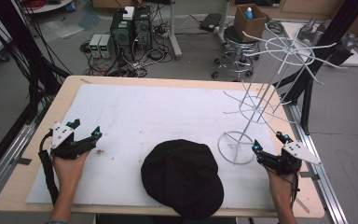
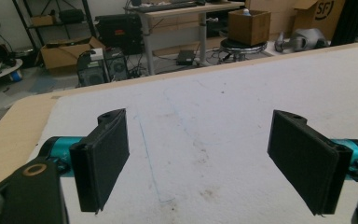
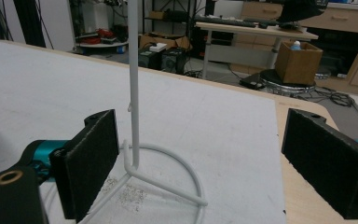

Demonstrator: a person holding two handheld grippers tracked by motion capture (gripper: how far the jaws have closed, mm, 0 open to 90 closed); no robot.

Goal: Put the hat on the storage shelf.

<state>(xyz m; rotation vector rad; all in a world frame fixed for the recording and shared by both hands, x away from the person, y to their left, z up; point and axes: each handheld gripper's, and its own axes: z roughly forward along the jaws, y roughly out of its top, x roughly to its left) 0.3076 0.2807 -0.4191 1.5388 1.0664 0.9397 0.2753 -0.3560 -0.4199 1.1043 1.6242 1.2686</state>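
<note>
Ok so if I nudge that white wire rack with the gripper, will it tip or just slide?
The white wire rack will probably tip rather than slide: it is tall on one thin pole, its arms spread wider than its small ring base. It looks light, all thin wire, so a low push near the base may slide it across the white mat.

The white mat (image 1: pixel 135 116) on the counter (image 1: pixel 37 140) lies bare across its left and middle, open for passing. A black cap (image 1: pixel 182 177) blocks the near centre. At the right a white wire rack (image 1: pixel 261 93) stands, its ring base (image 3: pixel 168 177) just ahead of the right claw (image 1: pixel 270 142); its thin arms probably overhang the mat's right edge.
</note>
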